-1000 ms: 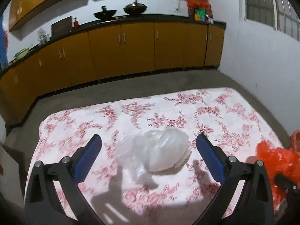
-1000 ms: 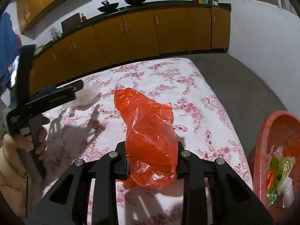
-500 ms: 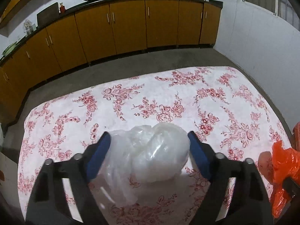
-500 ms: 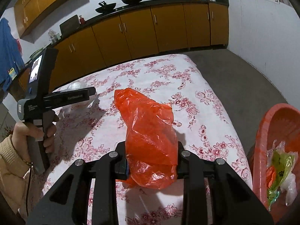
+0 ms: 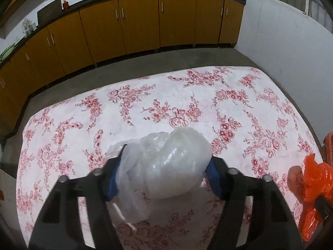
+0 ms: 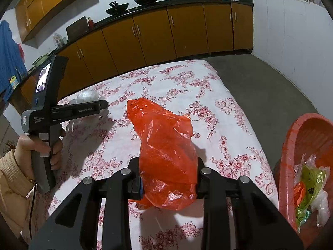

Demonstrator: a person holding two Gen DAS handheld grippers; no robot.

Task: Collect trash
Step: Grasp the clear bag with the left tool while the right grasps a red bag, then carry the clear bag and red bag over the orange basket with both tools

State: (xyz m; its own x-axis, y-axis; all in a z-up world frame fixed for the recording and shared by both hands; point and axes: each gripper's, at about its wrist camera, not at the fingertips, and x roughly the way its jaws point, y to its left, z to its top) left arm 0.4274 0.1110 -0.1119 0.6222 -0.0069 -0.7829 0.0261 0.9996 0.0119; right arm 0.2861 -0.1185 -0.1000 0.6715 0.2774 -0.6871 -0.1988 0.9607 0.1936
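Two pieces remain unbinned: right gripper [image 6: 168,184] clamps a crumpled orange plastic bag [image 6: 166,150] — left gripper [image 5: 164,174] jaws closing around a clear plastic wad [image 5: 166,166]; round orange basket [image 6: 291,145] beside the table's right edge already holds wrappers.

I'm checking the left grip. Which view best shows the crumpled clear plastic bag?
The left wrist view: the crumpled clear plastic bag fills the gap between the closing blue pads. The right wrist view shows only a small, distant part behind the left gripper.

Left gripper [image 5: 164,175]: angled downward, jaws closing, clear crumpled bag [image 5: 166,164] between the blue pads.
Right gripper [image 6: 168,184]: angled downward, clamped on orange bag [image 6: 166,154].
Left hand [image 6: 39,145]: wrapped around its gripper's handle.
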